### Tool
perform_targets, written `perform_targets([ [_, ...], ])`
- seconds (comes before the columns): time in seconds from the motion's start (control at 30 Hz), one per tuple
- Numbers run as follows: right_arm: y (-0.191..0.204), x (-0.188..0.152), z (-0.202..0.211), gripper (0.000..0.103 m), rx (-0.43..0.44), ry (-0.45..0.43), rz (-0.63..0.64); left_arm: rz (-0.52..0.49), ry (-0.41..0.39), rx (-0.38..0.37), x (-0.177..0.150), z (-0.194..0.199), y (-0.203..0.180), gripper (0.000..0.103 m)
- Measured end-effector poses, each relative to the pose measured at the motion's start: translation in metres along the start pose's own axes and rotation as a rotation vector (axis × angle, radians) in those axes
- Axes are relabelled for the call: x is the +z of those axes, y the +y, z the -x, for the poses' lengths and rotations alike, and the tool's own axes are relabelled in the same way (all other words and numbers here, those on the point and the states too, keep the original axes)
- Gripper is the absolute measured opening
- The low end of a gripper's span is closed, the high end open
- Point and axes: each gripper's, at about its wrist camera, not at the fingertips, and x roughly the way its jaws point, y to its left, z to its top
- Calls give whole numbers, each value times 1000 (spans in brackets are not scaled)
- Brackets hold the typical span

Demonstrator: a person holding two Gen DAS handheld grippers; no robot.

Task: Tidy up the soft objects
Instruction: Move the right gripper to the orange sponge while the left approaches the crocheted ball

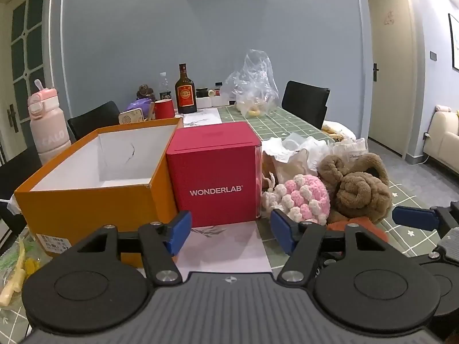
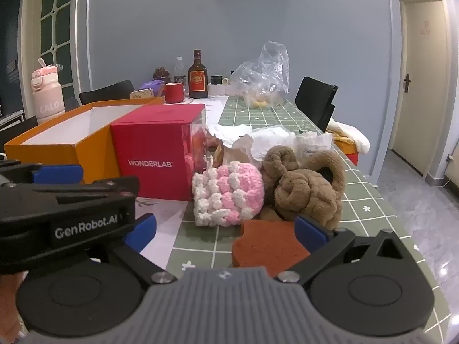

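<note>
- Plainly, both tools are empty: the left gripper [image 1: 231,230] stands with its jaws apart over the white paper in front of the red box [image 1: 215,173], and the right gripper [image 2: 226,229] is spread wide, its jaws flanking the orange sponge piece [image 2: 268,243] without pressing it.
- Soft things sit in a cluster on the green checked tablecloth [image 2: 370,200], just right of the red box: a pink-and-white crocheted piece [image 2: 226,197], touching a brown plush toy [image 2: 307,183] beside it, with the orange piece nearest the camera.
- An open orange box [image 1: 94,183], empty as far as I can see, stands left of the red one; it looks the likely home.
- All three should be light, squashy and non-fragile. Pinch the crochet through its bulk; the plush by a rolled lobe.
- Crochet runs longest left to right, its fringe toward the red box; the orange piece lies flat, its direction unclear.
</note>
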Motion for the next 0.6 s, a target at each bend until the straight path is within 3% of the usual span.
perform_targets([
  [0.1,-4,0,1,100,-7,-5,-11,23,40,-5,5,-9,4,71],
  [0.13,-5,0,1,100,-9,-6,-16,5,-36,4,3,5,0,71],
  [0.17,-6,1,0,100,-11,-3,-19,-1,-59,13,-1,11,-2,71],
  [0.6,0,-7,0,100,-29,-7,24,8,-55,18,-13,1,-5,73],
])
